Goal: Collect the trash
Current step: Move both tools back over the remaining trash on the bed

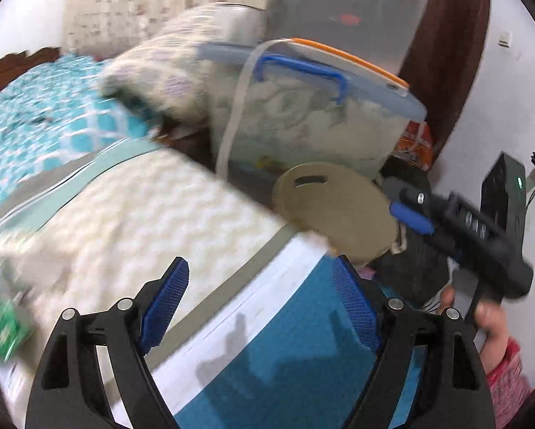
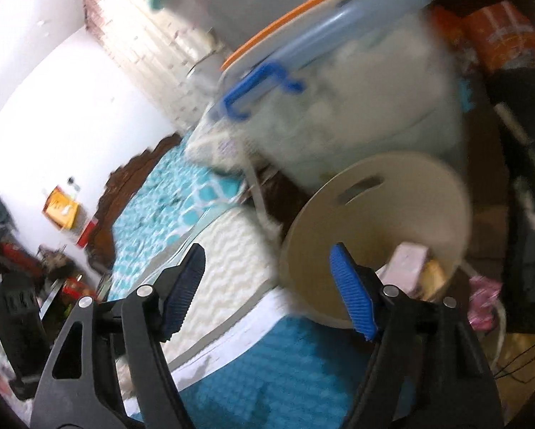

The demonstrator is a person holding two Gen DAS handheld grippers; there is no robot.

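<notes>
A beige round bin [image 2: 392, 207] stands beside the bed, with white and yellow scraps of trash [image 2: 410, 264] inside it; it also shows in the left wrist view [image 1: 335, 207]. My right gripper [image 2: 267, 286] is open and empty over the bed's edge, just left of the bin. My left gripper [image 1: 263, 293] is open and empty above the white quilted cover [image 1: 153, 221]. A green wrapper [image 1: 1, 325] and a pale crumpled piece [image 1: 28, 261] lie on the cover at the far left. The right gripper [image 1: 456, 221] shows from the side at right, near the bin.
A clear storage box [image 1: 303, 121] with a blue handle and lid stands behind the bin, with another tub [image 1: 349, 7] stacked on it. A pillow [image 1: 167, 71] and teal patterned sheet [image 1: 42, 114] lie on the bed. Bags and cables [image 2: 517, 250] crowd the floor at right.
</notes>
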